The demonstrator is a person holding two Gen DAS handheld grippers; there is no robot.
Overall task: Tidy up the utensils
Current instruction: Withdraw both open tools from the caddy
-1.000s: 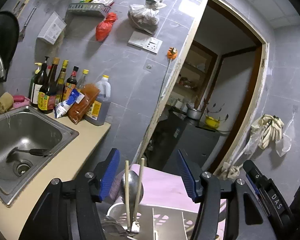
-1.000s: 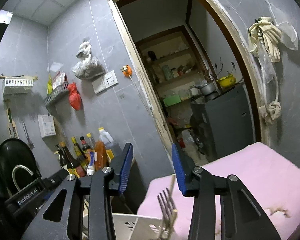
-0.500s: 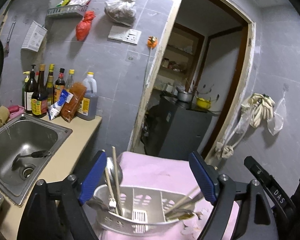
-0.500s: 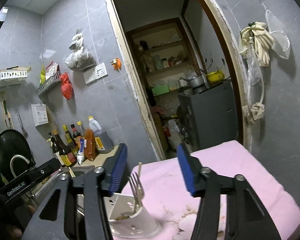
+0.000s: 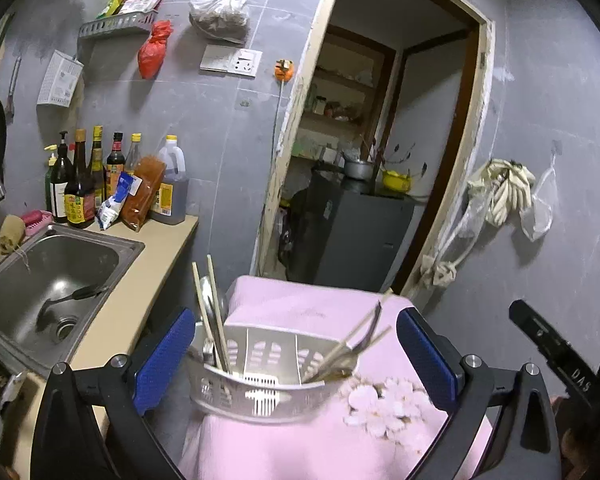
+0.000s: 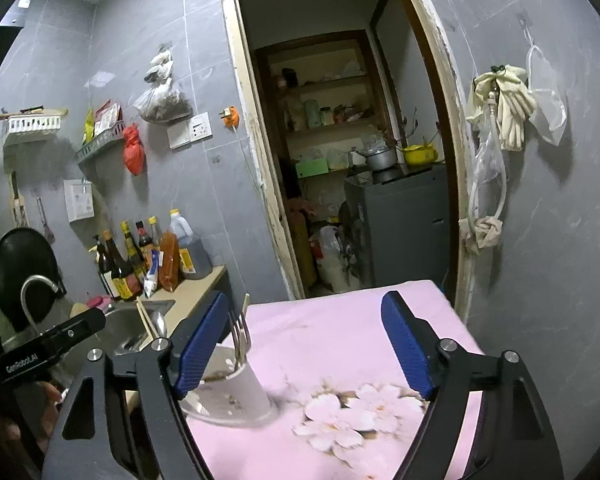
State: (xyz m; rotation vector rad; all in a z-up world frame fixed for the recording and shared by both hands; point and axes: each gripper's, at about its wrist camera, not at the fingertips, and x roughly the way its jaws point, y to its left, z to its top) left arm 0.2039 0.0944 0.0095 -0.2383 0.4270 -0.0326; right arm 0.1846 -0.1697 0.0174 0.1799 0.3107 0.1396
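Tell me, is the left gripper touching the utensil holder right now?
Apart. In the left wrist view the left gripper is wide open, and pink cloth shows between each blue pad and the utensil holder.

- The utensil holder point(image 5: 260, 376) stands on the cloth-covered table point(image 5: 320, 432), at its left edge.
- Chopsticks point(image 5: 212, 312) and a spoon point(image 5: 210, 300) stand in the holder's left compartment; a fork point(image 5: 364, 336) leans in the right one.
- The counter point(image 5: 140, 280) lies left of the table, with the sink point(image 5: 52, 280) set in it.
- Bottles point(image 5: 100, 176) stand behind the sink against the wall.
- The doorway point(image 5: 380, 160) opens behind the table.
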